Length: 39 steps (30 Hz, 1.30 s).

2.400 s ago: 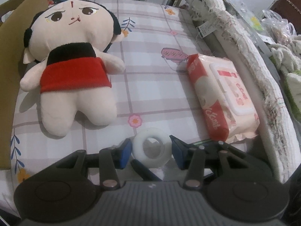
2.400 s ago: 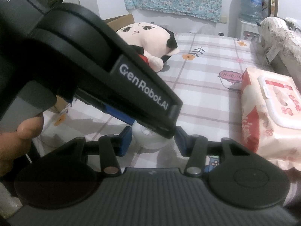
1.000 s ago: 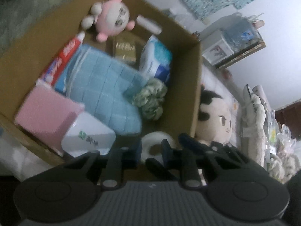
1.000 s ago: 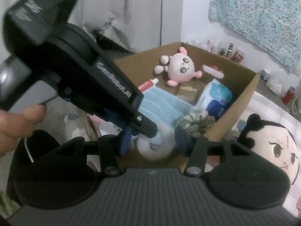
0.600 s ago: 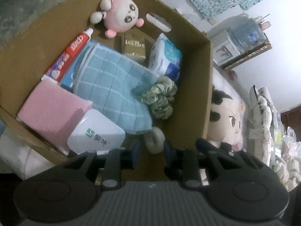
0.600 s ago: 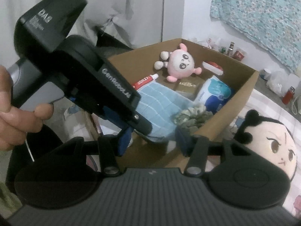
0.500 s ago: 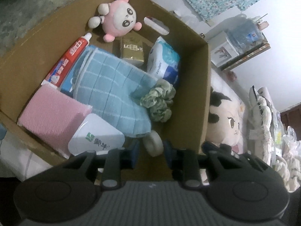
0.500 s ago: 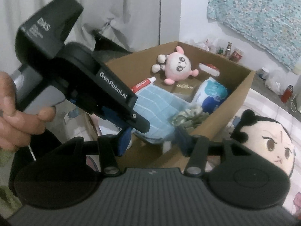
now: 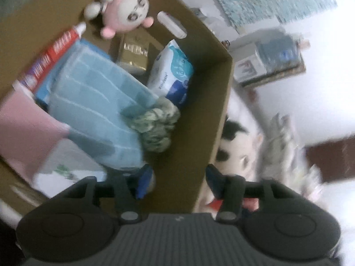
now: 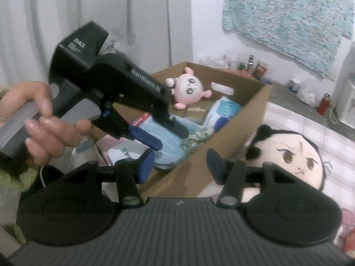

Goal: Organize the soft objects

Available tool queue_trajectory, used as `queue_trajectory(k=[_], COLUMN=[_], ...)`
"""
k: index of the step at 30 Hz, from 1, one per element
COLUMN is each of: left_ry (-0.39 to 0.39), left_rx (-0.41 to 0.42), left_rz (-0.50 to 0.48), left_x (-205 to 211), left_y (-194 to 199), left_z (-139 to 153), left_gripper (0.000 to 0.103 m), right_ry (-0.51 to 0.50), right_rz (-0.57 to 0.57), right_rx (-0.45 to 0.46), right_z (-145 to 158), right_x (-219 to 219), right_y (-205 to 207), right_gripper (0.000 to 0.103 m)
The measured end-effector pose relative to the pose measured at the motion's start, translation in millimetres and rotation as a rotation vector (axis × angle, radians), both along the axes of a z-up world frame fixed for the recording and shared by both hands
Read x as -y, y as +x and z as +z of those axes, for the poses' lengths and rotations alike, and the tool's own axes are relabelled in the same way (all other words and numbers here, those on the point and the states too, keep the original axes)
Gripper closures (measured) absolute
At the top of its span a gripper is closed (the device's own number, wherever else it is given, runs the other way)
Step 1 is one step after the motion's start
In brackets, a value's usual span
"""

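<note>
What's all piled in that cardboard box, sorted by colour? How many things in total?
Pink: 2, plush toy and pad
Blue: 2, towel and tissue pack
Green: 1, scrunchie
Red: 1, toothpaste tube
Gold: 1, small box
White: 2, capsule-shaped item and packet
Total: 9

Dim indoor light; heavy motion blur left view, fisheye-warped edges.
</note>
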<state>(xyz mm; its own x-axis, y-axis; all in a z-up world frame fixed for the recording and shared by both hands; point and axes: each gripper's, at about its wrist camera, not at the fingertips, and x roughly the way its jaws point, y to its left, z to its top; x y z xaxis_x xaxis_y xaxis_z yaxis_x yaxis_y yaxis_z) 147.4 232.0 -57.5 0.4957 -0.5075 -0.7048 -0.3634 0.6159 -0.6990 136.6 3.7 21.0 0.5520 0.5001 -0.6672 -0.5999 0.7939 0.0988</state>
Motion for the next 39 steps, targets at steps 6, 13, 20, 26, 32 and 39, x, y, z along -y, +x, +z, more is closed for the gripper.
queue_trajectory(k=[6, 13, 20, 26, 32, 39], left_ry=[-0.134, -0.139, -0.092, -0.065, 0.007, 0.162], left_rx=[-0.050, -0.058, -0.117, -0.141, 0.075, 0.254], left_rz=[0.088, 0.135, 0.102, 0.096, 0.147, 0.254], left_x=[9, 17, 17, 11, -4, -31], left_y=[12, 20, 15, -4, -41, -99], left_z=[-28, -37, -31, -19, 36, 68], left_gripper=[0.044, 0.029, 0.024, 0.024, 0.018, 0.009], right_ry=[0.019, 0.047, 0.070, 0.073, 0.053, -0.162], right_rz=[-0.080, -0.121, -0.143, -0.150, -0.011, 0.330], right_rx=[-0.022, -0.046, -0.057, -0.058, 0.024, -0.269], right_z=[-6, -16, -20, -17, 18, 12], right_x=[30, 52, 64, 63, 38, -62], right_y=[4, 6, 7, 8, 18, 89], right_gripper=[0.052, 0.052, 0.050, 0.049, 0.049, 0.051])
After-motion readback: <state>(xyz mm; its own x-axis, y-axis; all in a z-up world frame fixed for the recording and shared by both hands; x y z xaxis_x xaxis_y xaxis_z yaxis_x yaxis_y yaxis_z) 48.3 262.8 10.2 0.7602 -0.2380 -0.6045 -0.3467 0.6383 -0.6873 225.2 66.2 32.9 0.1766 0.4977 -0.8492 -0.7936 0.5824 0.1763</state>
